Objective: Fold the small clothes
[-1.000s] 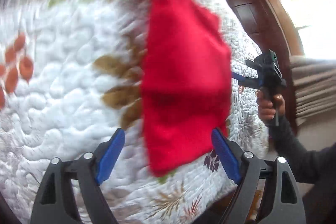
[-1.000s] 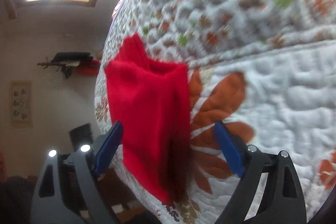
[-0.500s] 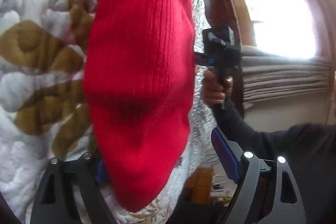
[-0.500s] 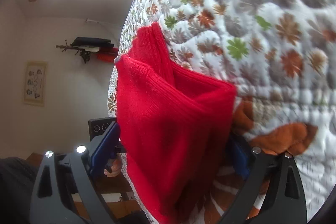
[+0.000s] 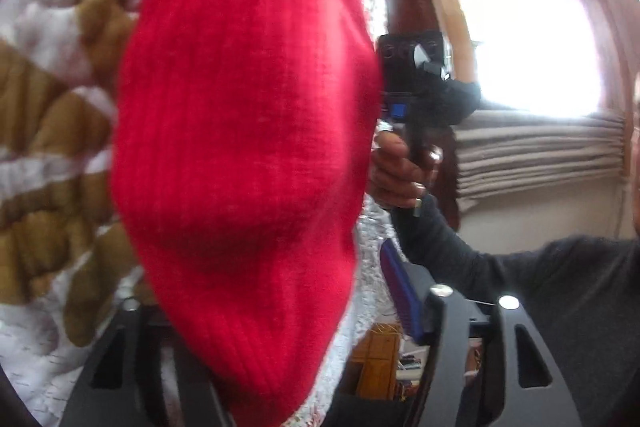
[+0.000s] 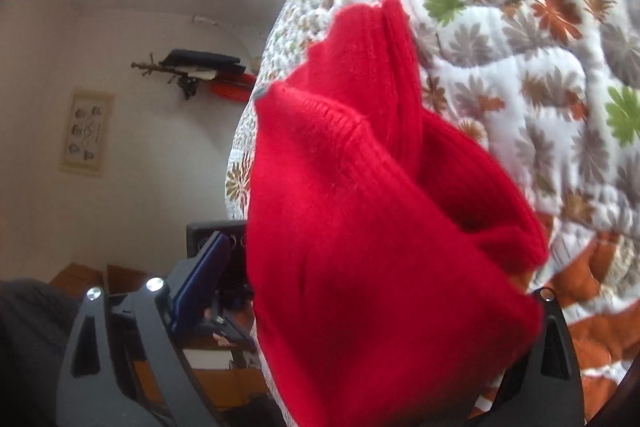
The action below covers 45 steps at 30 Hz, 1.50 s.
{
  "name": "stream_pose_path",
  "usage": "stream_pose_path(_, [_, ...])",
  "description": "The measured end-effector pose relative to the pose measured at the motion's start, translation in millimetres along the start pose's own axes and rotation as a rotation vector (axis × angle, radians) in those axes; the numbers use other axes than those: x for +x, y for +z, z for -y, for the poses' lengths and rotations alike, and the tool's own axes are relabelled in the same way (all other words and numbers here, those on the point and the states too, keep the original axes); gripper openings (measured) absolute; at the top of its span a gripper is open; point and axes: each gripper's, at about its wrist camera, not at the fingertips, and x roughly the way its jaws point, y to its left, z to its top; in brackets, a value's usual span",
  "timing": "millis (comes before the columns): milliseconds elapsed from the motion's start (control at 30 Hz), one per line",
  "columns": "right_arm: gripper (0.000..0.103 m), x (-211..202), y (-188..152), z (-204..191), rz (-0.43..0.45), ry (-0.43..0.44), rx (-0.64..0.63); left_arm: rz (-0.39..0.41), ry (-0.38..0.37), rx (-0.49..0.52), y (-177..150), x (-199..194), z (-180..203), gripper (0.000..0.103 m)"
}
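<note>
Biggest thing in both views is the quilted floral bedspread [image 6: 520, 27], filling the left side of the left wrist view and the upper right of the right wrist view. Over it sits the red knit garment [image 5: 248, 147], which takes up the whole middle of both frames, so it's right up at both cameras. Can't tell how much of it rests on the quilt versus being lifted.

In the left wrist view its long axis runs top to bottom, with the lower end dropping between the jaws of the left gripper [image 5: 280, 307]. One blue pad shows at lower right, clear of the cloth; the other is buried behind the knit, so I can't tell if it's pinching or just spread around it.

Same story for the right gripper [image 6: 360, 287]: the left pad is visible and well off the fabric, the other side is hidden, so no call there either.

The person's hand [image 5: 396, 171] is at centre right, just beside the garment's edge. Both grippers look about equally near, one at each side.
</note>
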Motion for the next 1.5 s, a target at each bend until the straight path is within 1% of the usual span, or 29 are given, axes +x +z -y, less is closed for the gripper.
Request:
stream_pose_path(33, [0.073, -1, 2, 2, 0.007, -0.019, 0.013, -0.003, 0.03, -0.006, 3, 1, -1, 0.03])
stream_pose_path(67, [0.05, -2, 2, 5, 0.011, -0.04, 0.027, -0.008, 0.057, -0.011, 3, 1, -3, 0.024])
stream_pose_path(100, [0.041, -4, 2, 9, 0.013, -0.052, 0.051, -0.007, 0.065, -0.015, 3, -1, -5, 0.021])
stream_pose_path(133, [0.039, -6, 1, 10, 0.018, -0.047, 0.062, -0.007, 0.07, -0.019, 3, -2, -5, 0.018])
stream_pose_path(267, [0.035, -5, -1, -6, 0.039, -0.096, 0.029, -0.004, 0.105, -0.001, 3, -7, -1, 0.015])
stream_pose_path(433, [0.034, 0, -5, -22, 0.069, -0.117, 0.041, 0.017, 0.119, 0.025, 0, -25, 9, 0.013])
stream_pose_path(500, [0.034, 4, -7, -28, 0.069, -0.118, 0.04, 0.023, 0.123, 0.033, -3, -36, 14, 0.013])
stream_pose_path(567, [0.034, 14, -9, -38, 0.059, -0.122, 0.035, 0.032, 0.132, 0.037, -7, -47, 17, 0.013])
stream_pose_path(667, [0.033, 39, -10, -59, 0.034, -0.113, 0.017, 0.051, 0.157, 0.035, -21, -72, 23, 0.013])
stream_pose_path(767, [0.033, 75, -11, -82, 0.0, -0.096, -0.01, 0.09, 0.185, 0.019, -44, -106, 27, 0.013])
stream_pose_path(900, [0.033, 138, -15, -117, -0.07, -0.079, -0.073, 0.179, 0.224, -0.035, -96, -150, 29, 0.013])
stream_pose_path(933, [0.033, 157, -17, -126, -0.092, -0.079, -0.095, 0.213, 0.23, -0.055, -114, -161, 27, 0.013])
stream_pose_path(1000, [0.033, 194, -23, -142, -0.141, -0.084, -0.138, 0.254, 0.255, -0.087, -140, -178, 16, 0.013])
stream_pose_path(1067, [0.034, 225, -28, -151, -0.181, -0.117, -0.18, 0.298, 0.304, -0.123, -162, -187, 3, 0.014])
stream_pose_path(1100, [0.036, 238, -31, -153, -0.195, -0.144, -0.198, 0.328, 0.343, -0.147, -172, -189, -7, 0.015])
stream_pose_path(1133, [0.041, 247, -34, -154, -0.206, -0.172, -0.207, 0.344, 0.375, -0.167, -179, -189, -16, 0.022])
stream_pose_path(1167, [0.048, 249, -35, -155, -0.208, -0.199, -0.206, 0.353, 0.391, -0.192, -184, -180, -20, 0.028])
stream_pose_path(1200, [0.051, 243, -35, -156, -0.188, -0.213, -0.193, 0.363, 0.375, -0.21, -186, -177, -24, 0.033])
stream_pose_path(1233, [0.063, 230, -35, -158, -0.155, -0.219, -0.181, 0.369, 0.37, -0.203, -187, -175, -22, 0.04])
stream_pose_path(1267, [0.071, 213, -36, -160, -0.108, -0.237, -0.169, 0.365, 0.37, -0.187, -187, -178, -19, 0.044])
stream_pose_path(1300, [0.073, 197, -37, -158, -0.072, -0.249, -0.156, 0.356, 0.381, -0.173, -189, -178, -14, 0.053])
stream_pose_path(1333, [0.074, 179, -39, -154, -0.037, -0.26, -0.127, 0.35, 0.409, -0.165, -190, -181, -9, 0.057])
stream_pose_path(1400, [0.074, 154, -46, -147, -0.01, -0.266, -0.073, 0.346, 0.47, -0.159, -193, -189, -1, 0.06])
stream_pose_path(1467, [0.074, 143, -53, -143, -0.002, -0.269, -0.045, 0.37, 0.539, -0.164, -202, -212, 8, 0.062])
stream_pose_path(1500, [0.074, 139, -57, -145, 0.008, -0.266, -0.037, 0.382, 0.554, -0.167, -206, -223, 11, 0.062])
